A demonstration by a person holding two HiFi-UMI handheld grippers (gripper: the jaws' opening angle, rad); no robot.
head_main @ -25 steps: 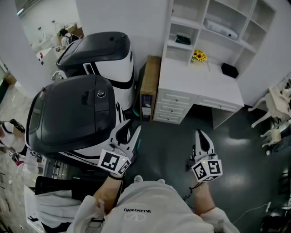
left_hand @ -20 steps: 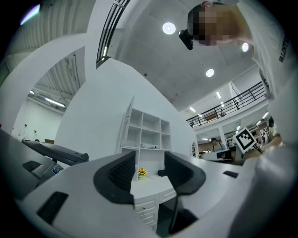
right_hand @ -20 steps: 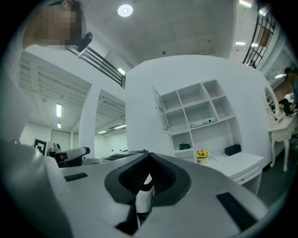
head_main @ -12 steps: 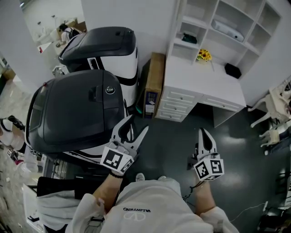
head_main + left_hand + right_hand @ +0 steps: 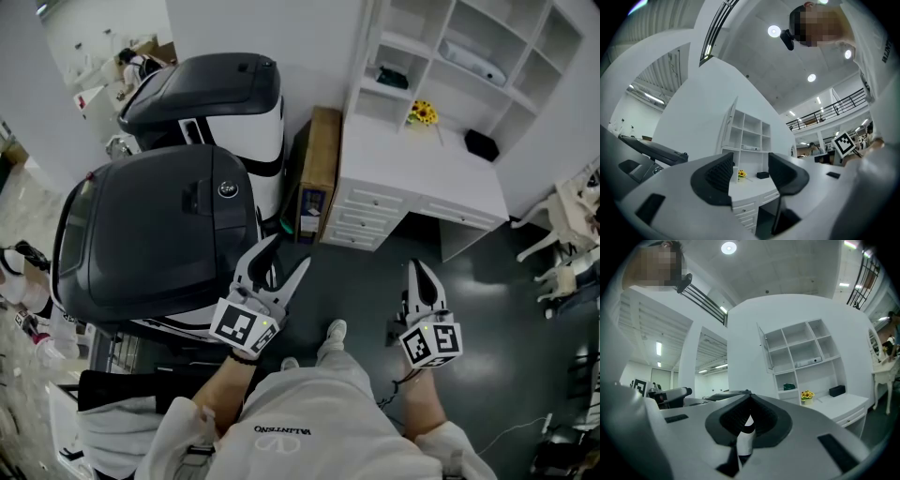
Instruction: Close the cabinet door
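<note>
A white desk point(image 5: 422, 178) carries a white shelf cabinet point(image 5: 450, 47) at the back right. Its narrow cabinet door point(image 5: 764, 350) stands ajar at the unit's upper left, also seen as the cabinet door point(image 5: 727, 124) in the left gripper view. Both grippers hang over the dark floor, well short of the desk. My left gripper point(image 5: 286, 255) is open; its jaws have just been opening, and nothing is between them. My right gripper point(image 5: 418, 270) is shut and empty. In their own views the left gripper point(image 5: 750, 171) frames the desk and the right gripper point(image 5: 747, 420) shows its pads together.
Two big white machines with dark lids point(image 5: 155, 234) point(image 5: 211, 89) stand at the left, close to my left gripper. A brown box point(image 5: 314, 173) leans between them and the desk. Sunflowers point(image 5: 422, 114) and a black box point(image 5: 478, 145) sit on the desk. A white chair point(image 5: 562, 244) is at the right.
The left jaws have spread from nearly together to wide apart. Both grippers have drifted slightly toward the desk, and a shoe has stepped forward between them.
</note>
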